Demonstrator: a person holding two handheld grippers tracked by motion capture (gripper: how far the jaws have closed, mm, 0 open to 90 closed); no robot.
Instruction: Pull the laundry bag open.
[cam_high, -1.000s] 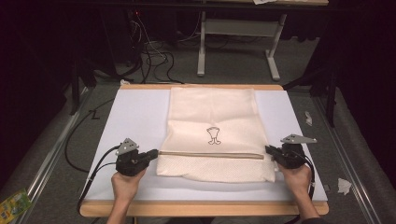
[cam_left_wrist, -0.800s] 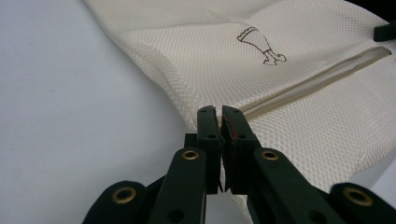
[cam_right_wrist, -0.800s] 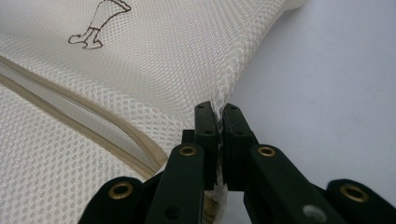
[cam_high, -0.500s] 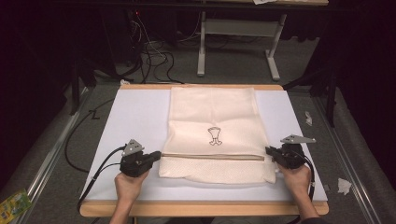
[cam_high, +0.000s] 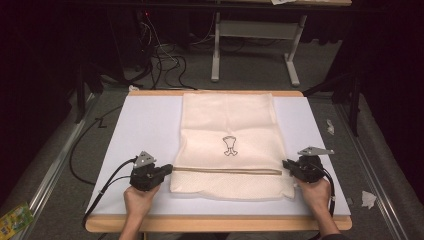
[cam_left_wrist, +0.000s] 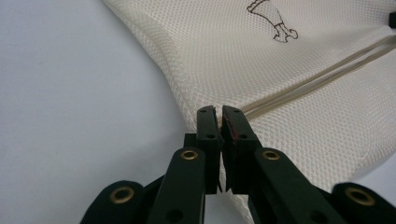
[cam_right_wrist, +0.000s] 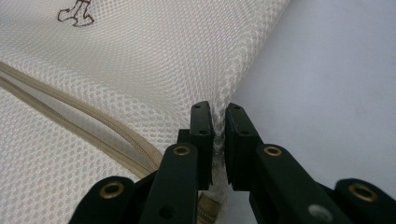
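Centrally on the white board (cam_high: 135, 130) lies the cream mesh bag (cam_high: 227, 125), its far edge at the board's far rim, bare board open to both sides. Left gripper (cam_high: 167, 170) sits at the bag's left edge beside the zip line (cam_high: 225, 171), jaws closed on the mesh edge (a sliver of gap remains). Right gripper (cam_high: 286, 165) sits at the bag's right edge; its jaws have just been opening, mesh (cam_right_wrist: 219, 126) pinched between the pads.
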